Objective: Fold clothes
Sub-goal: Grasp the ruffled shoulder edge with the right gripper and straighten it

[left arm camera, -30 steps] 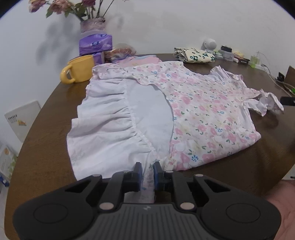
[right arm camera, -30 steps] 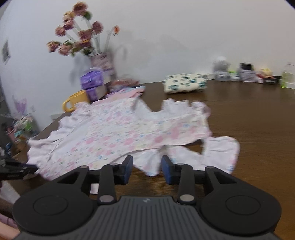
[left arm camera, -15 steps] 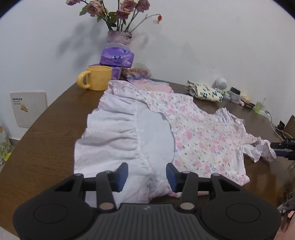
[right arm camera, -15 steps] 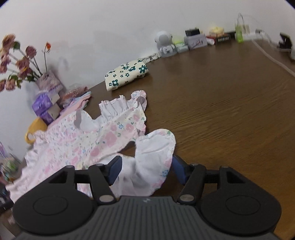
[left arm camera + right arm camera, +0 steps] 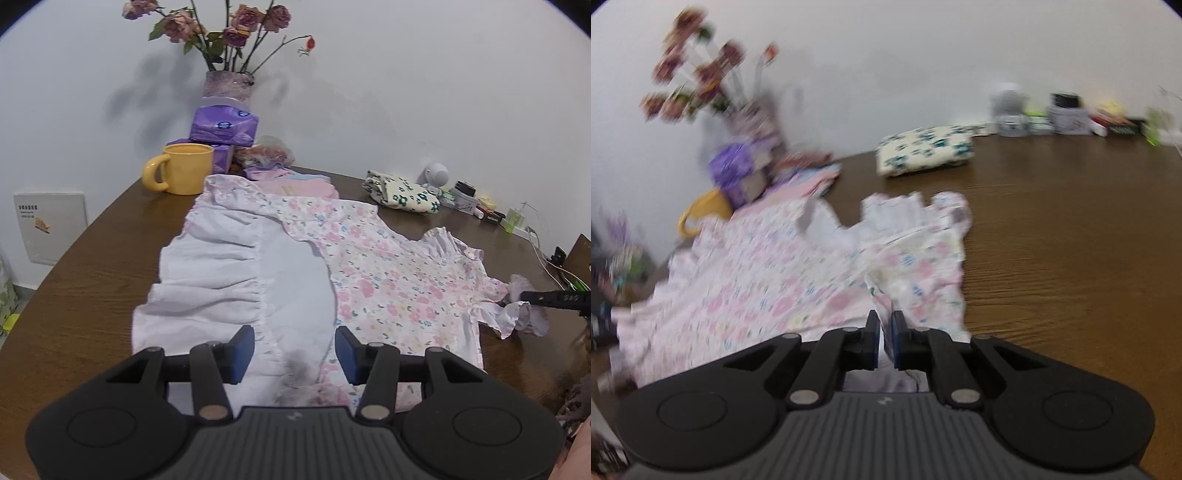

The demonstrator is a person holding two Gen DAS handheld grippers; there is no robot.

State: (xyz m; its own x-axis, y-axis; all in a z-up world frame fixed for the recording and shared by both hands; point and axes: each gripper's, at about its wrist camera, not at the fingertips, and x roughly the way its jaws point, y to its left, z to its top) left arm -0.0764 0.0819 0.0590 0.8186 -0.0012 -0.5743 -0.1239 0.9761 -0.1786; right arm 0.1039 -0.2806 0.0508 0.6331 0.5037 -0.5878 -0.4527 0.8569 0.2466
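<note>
Table [image 5: 92, 266]: you are working over a brown wooden top that carries everything named below.
Dress [image 5: 388, 273]: your floral dress lies spread across the table, its white ruffled hem [image 5: 207, 280] turned up on the side toward the mug; in the right wrist view [image 5: 768, 273] it is blurred.
Left gripper [image 5: 295, 349]: you hold it with the jaws wide apart above the dress's near edge, gripping nothing.
Right gripper [image 5: 885, 341]: your jaws are pressed together on a fold of the dress's sleeve [image 5: 923, 284], at the end of the dress far from the mug.
Folded cloth [image 5: 402, 190]: a cream piece with dark flowers sits beyond the dress, well apart from it.
Tissue packs [image 5: 223, 127]: purple, stacked just behind the mug.
Vase of flowers [image 5: 227, 85]: it stands behind the tissue packs, against the wall.
Mug [image 5: 184, 168]: yellow, upright, just beside the dress's far corner.
</note>
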